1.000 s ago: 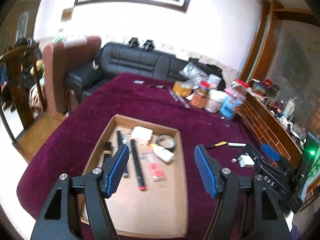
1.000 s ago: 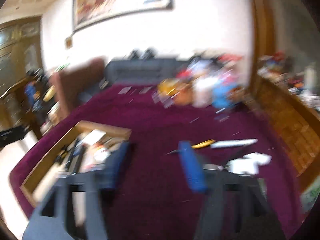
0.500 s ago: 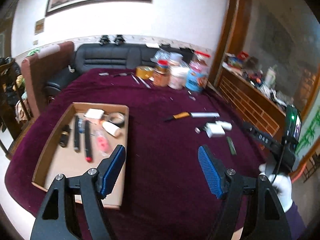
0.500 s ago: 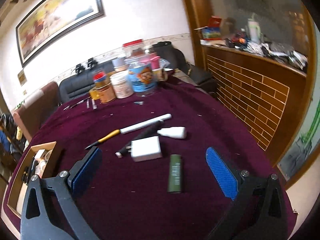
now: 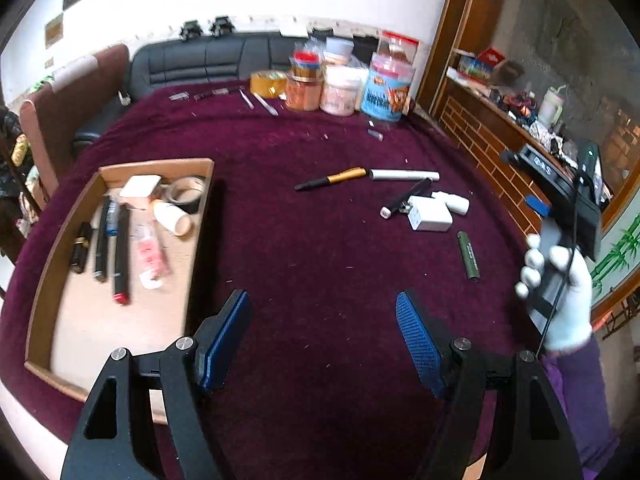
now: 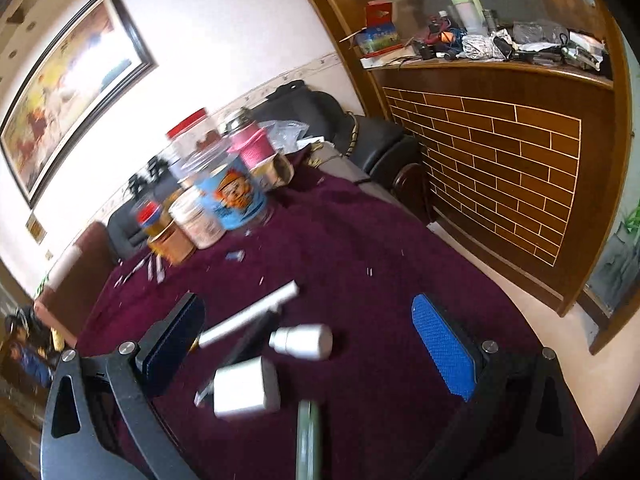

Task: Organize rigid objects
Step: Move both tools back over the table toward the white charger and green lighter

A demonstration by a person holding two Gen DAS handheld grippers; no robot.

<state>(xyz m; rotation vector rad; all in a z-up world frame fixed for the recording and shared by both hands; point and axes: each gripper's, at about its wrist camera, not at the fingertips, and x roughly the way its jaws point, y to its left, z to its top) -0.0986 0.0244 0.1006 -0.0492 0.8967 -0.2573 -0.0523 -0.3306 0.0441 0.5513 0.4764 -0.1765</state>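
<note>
A cardboard tray (image 5: 60,236) on the maroon table holds pens, a tape roll, a white box and a small bottle. Loose on the cloth to the right lie a yellow-handled knife (image 5: 332,179), a white tube (image 5: 404,175), a white charger (image 5: 430,218), a small white bottle (image 5: 454,203) and a green lighter (image 5: 468,255). My left gripper (image 5: 324,340) is open and empty above bare cloth. My right gripper (image 6: 308,344) is open and empty, hovering just over the white charger (image 6: 246,388), the small white bottle (image 6: 304,342) and the green lighter (image 6: 308,436).
Several jars and containers (image 5: 344,80) stand at the table's far edge, with small pens beside them. A brick-patterned wooden counter (image 6: 500,152) runs along the right. A black sofa (image 5: 208,60) and a chair (image 5: 60,92) stand behind the table.
Both grippers have swung to the right, away from the tray. The right gripper has dropped lower and closer over the charger, bottle and lighter. Both stay open.
</note>
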